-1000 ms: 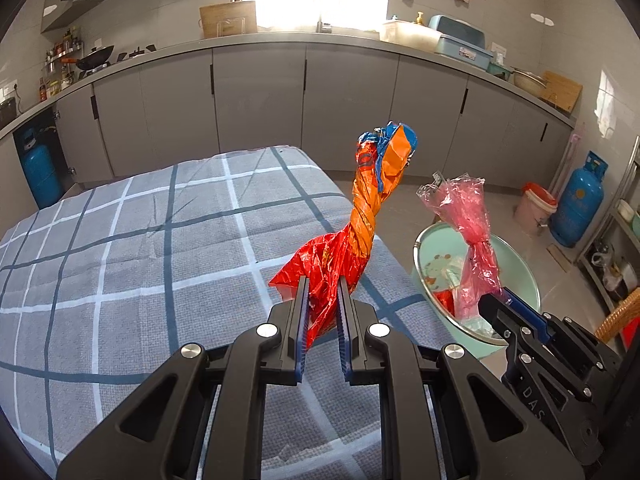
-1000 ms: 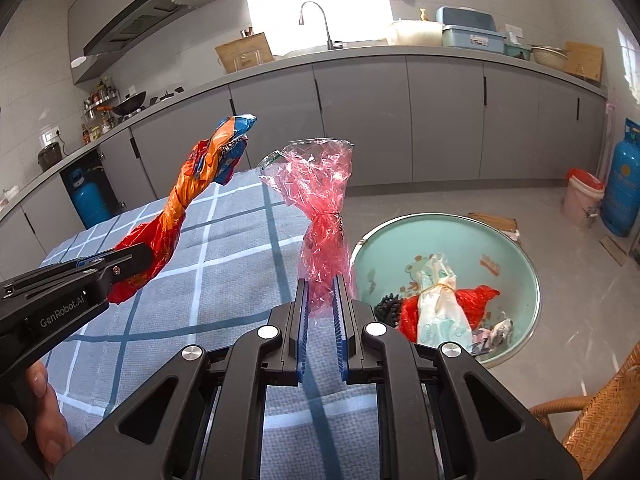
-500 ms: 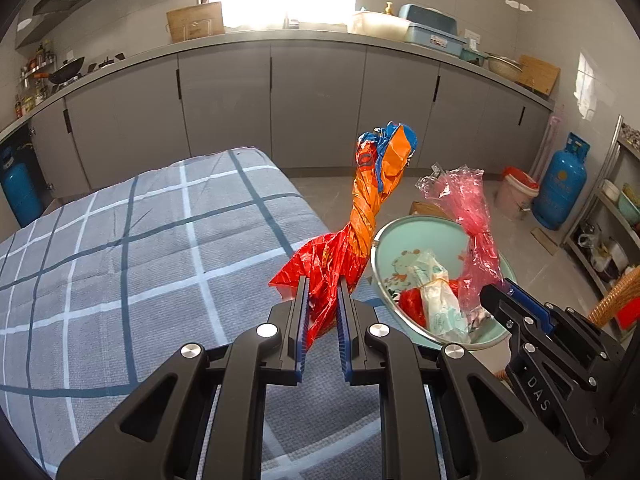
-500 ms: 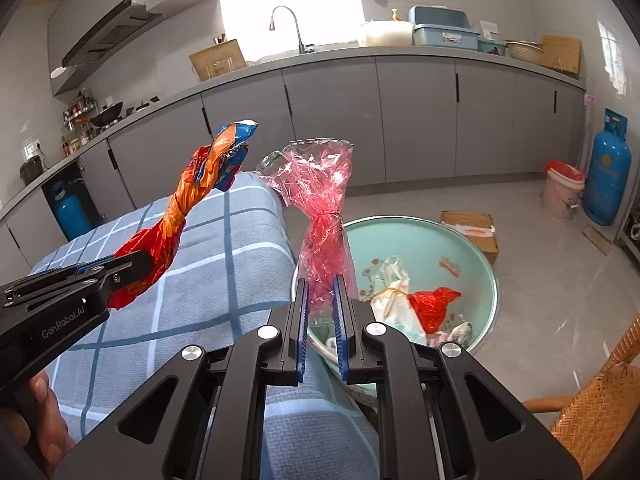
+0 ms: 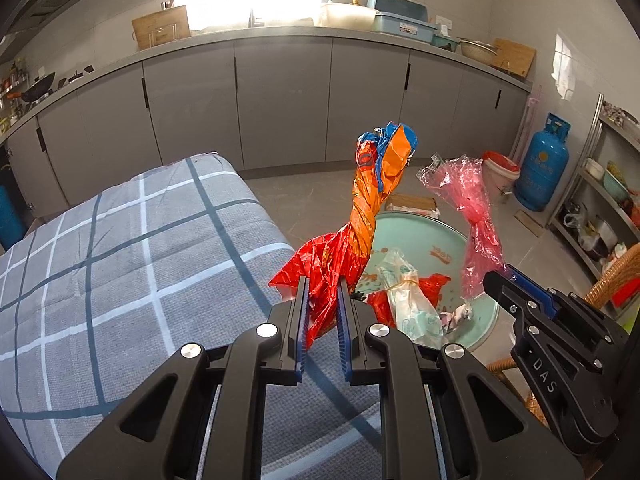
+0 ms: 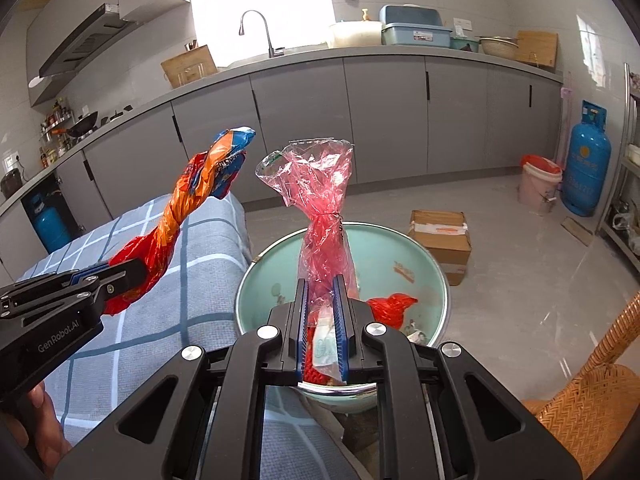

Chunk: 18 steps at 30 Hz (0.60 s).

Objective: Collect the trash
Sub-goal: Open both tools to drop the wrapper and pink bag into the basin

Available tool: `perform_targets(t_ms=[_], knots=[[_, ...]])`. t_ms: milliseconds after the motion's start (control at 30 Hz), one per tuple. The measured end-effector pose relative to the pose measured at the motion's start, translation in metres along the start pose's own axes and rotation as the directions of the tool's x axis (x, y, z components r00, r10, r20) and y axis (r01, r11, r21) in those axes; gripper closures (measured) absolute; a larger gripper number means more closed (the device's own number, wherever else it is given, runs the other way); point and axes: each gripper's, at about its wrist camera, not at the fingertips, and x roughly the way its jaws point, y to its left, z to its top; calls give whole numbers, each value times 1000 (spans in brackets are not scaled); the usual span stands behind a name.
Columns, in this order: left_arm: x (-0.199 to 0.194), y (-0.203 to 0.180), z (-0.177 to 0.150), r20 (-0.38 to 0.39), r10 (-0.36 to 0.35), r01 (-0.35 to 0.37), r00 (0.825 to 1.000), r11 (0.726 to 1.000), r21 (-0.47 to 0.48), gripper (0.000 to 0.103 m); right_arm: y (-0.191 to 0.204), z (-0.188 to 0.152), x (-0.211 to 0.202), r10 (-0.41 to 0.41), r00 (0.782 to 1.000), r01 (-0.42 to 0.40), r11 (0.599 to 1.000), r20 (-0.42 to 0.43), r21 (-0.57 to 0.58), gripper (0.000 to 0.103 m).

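Note:
My left gripper (image 5: 322, 286) is shut on a twisted red, orange and blue snack wrapper (image 5: 360, 216) that stands up from its jaws at the table's right edge. My right gripper (image 6: 320, 284) is shut on a knotted pink plastic bag (image 6: 320, 204), held upright over the near rim of a pale green basin (image 6: 434, 276). The basin (image 5: 424, 236) sits on the floor beside the table and holds a red bag (image 6: 390, 306) and a whitish bag (image 5: 408, 300). In the right wrist view the left gripper (image 6: 132, 270) and the wrapper (image 6: 192, 196) are at the left; in the left wrist view the right gripper (image 5: 494, 278) and the pink bag (image 5: 472, 216) are at the right.
A grey checked cloth (image 5: 132, 264) covers the table. Grey kitchen cabinets (image 6: 384, 116) run along the back. On the floor are a cardboard box (image 6: 440, 236), a pink bucket (image 6: 540, 184) and a blue gas cylinder (image 6: 588, 164). A wicker chair (image 6: 592, 396) stands at the right.
Both grippers have carried their trash rightward off the table toward the basin. The pink bag now stands over the basin's near rim; the wrapper is at the table's edge. Both grips unchanged.

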Motion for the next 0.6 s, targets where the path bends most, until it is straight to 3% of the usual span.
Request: perform_targets(t_ms=[500, 567, 600], knots=[[32, -32, 19, -32, -70, 71, 997, 997, 42, 88, -31, 24, 25, -47, 999, 47, 999, -16, 8, 88], [38, -35, 20, -41, -76, 78, 996, 996, 39, 77, -36, 25, 33, -48, 999, 48, 999, -16, 14, 81], [41, -36, 20, -43, -75, 77, 996, 996, 39, 73, -39, 24, 36, -55, 998, 56, 998, -14, 18, 70]])
